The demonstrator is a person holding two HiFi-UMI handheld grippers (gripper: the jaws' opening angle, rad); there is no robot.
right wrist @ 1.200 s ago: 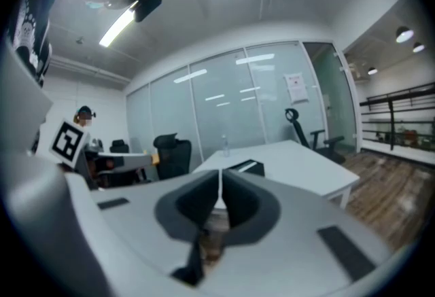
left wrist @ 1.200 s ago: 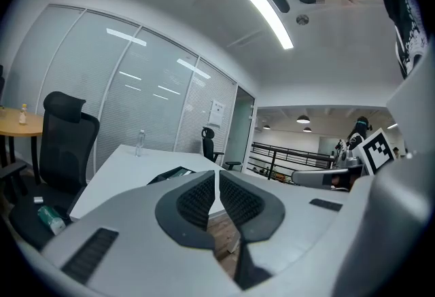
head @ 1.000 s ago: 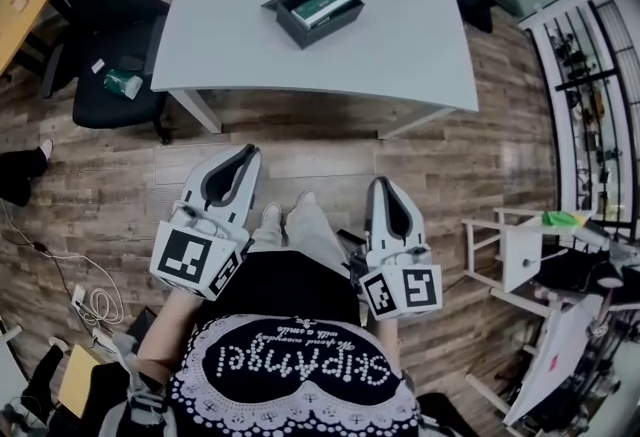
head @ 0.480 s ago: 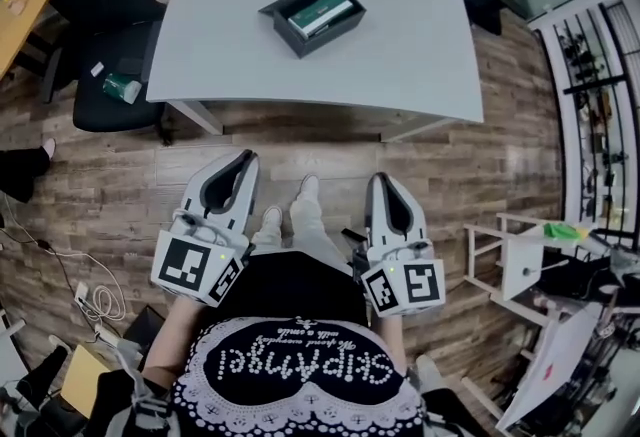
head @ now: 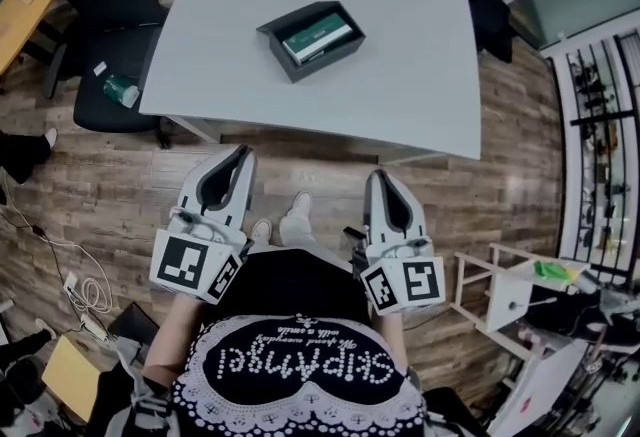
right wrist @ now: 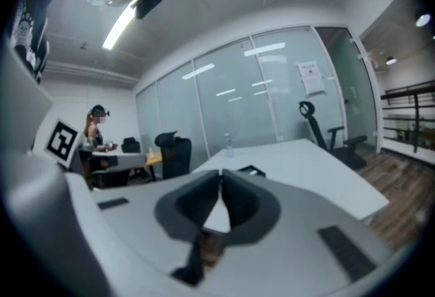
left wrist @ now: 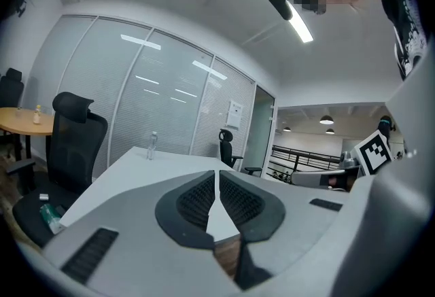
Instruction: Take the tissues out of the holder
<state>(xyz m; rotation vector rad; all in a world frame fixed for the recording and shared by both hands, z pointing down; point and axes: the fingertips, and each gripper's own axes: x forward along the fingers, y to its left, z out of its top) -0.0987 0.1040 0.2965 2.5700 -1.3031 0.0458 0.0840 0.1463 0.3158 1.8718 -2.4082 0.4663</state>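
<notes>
Presently both jaw pairs are pressed together, nothing pinched: left gripper [head: 240, 155] and right gripper [head: 383, 179] are held near, over the floor [head: 320, 160]. Tissues [head: 318, 36] are seen inside the holder [head: 279, 53], on the far table [head: 400, 55].

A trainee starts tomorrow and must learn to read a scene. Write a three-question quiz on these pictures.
1. True or false: the left hand-held gripper is shut on the tissues.
2. Pick one. The holder stands on: A the table; B the floor; C a chair.
3. Fill the gap: the jaws of the right hand-held gripper are ___ (open or shut).

Key: 1 false: it is shut on nothing, short of the table, and the tissues lie in the holder. 2 A. 3 shut.
</notes>
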